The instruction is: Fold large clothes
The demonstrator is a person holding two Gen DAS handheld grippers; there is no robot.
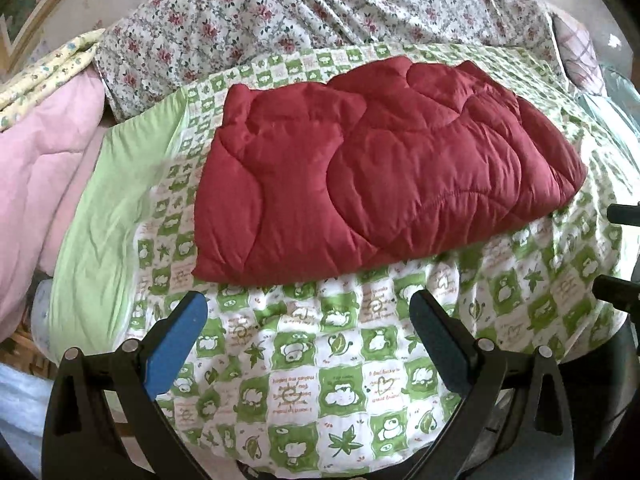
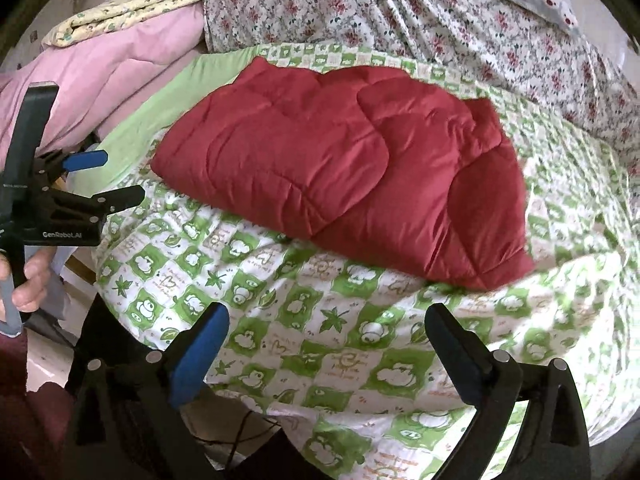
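Note:
A dark red quilted padded garment (image 1: 380, 176) lies folded into a thick rectangle on a green-and-white patterned quilt (image 1: 312, 360); it also shows in the right wrist view (image 2: 344, 176). My left gripper (image 1: 308, 312) is open and empty, hovering over the quilt just short of the garment's near edge. It also shows at the left of the right wrist view (image 2: 120, 178), held in a hand. My right gripper (image 2: 326, 324) is open and empty, over the quilt near the garment's near right corner. Its tips show at the right edge of the left wrist view (image 1: 618, 248).
A pink quilt (image 2: 112, 80) with a yellow patterned cloth (image 2: 132, 8) on top is piled at the left. A floral sheet (image 2: 440, 20) covers the bed behind. The patterned quilt (image 2: 320, 320) hangs over the bed's near edge. A wooden floor (image 1: 24, 344) shows lower left.

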